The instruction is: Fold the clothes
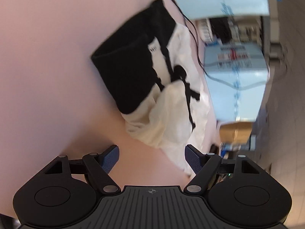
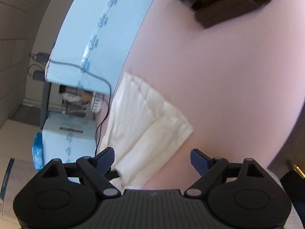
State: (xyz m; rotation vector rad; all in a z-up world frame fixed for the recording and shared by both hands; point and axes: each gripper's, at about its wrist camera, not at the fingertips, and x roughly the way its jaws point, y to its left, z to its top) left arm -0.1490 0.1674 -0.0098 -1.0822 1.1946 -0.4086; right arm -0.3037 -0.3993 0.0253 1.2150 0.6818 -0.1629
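Note:
A cream-white garment (image 1: 167, 118) lies crumpled on the pink table (image 1: 47, 66) with a folded black garment (image 1: 131, 64) on top of it; black straps run across the white cloth. My left gripper (image 1: 152, 157) is open and empty, just short of the white cloth's near edge. In the right wrist view the white garment (image 2: 146, 126) lies in flat folds near the table's left edge. My right gripper (image 2: 152, 160) is open and empty, its left finger over the cloth's near end.
Light blue boxes (image 1: 236, 87) stand along the table edge beside the clothes, also in the right wrist view (image 2: 103, 32). A black cable (image 2: 103, 118) runs down by the cloth. Dark folded clothes (image 2: 225, 5) lie at the far side of the table (image 2: 228, 76).

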